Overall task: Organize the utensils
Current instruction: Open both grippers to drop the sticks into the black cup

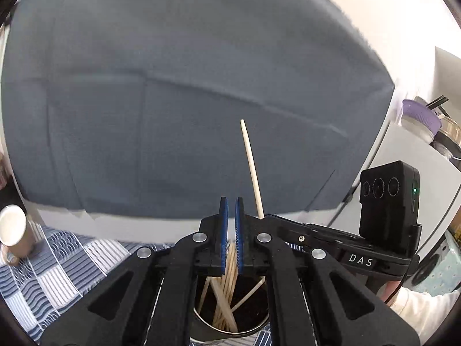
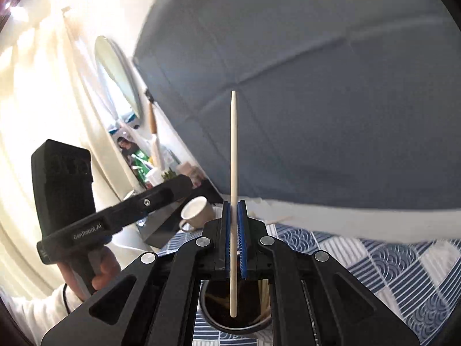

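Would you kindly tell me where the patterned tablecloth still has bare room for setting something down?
Bare tablecloth lies right of the chopstick cup, up to the white table edge. Another patch sits between that cup and the beige mug. The cup's mouth, with chopsticks, is crowded.
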Motion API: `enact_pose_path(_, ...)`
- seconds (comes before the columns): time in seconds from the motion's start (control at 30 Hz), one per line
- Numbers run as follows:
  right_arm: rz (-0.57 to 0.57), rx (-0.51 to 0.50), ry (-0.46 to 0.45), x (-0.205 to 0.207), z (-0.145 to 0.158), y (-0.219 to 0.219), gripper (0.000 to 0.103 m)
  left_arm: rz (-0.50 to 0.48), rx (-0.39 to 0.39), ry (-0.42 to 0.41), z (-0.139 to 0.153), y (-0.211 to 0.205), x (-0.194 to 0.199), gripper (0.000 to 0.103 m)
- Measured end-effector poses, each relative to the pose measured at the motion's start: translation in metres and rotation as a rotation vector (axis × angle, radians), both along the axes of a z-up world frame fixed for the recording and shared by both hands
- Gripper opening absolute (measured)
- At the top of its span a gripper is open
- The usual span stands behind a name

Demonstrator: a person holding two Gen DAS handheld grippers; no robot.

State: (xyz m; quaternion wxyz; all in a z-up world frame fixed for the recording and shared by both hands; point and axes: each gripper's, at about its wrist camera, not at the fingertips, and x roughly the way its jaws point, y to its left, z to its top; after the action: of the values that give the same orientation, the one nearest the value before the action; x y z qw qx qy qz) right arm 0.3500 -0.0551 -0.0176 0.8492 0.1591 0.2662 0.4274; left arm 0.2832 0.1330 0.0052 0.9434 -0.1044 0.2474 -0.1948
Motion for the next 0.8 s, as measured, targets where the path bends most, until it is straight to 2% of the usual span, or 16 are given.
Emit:
enact_pose_path(0.17,-0.019,-0.018,0.035,-0.003,-0.026,0.004,0.005,0.042,-0.022,0.045,-0.023,0.014,-0.001,0.007)
enact_pose_path(0.23,-0.018,-0.038,0.027,-0.006,-0.028,0.011,0.005,0.073,-0.035,0.069,-0.032,0.028,-0.002,0.021)
enact_pose_path(0.37,-0.014,-0.095,0.017,-0.010,-0.034,0.023,0.005,0.149,-0.051,0.133,-0.047,0.057,-0.008,0.039)
enact_pose_path(0.43,-0.005,-0.127,0.007,-0.017,-0.037,0.020,0.005,0.192,-0.063,0.152,-0.054,0.074,-0.012,0.052)
enact_pose_path(0.53,0.008,-0.203,-0.009,-0.027,-0.043,0.026,0.005,0.272,-0.081,0.197,-0.064,0.102,-0.018,0.059)
enact_pose_path(0.7,-0.004,-0.302,-0.035,-0.039,-0.046,0.030,0.009,0.346,-0.104,0.279,-0.088,0.132,-0.029,0.061)
enact_pose_path(0.8,-0.027,-0.352,-0.050,-0.045,-0.045,0.028,0.043,0.373,-0.111,0.319,-0.102,0.139,-0.035,0.064)
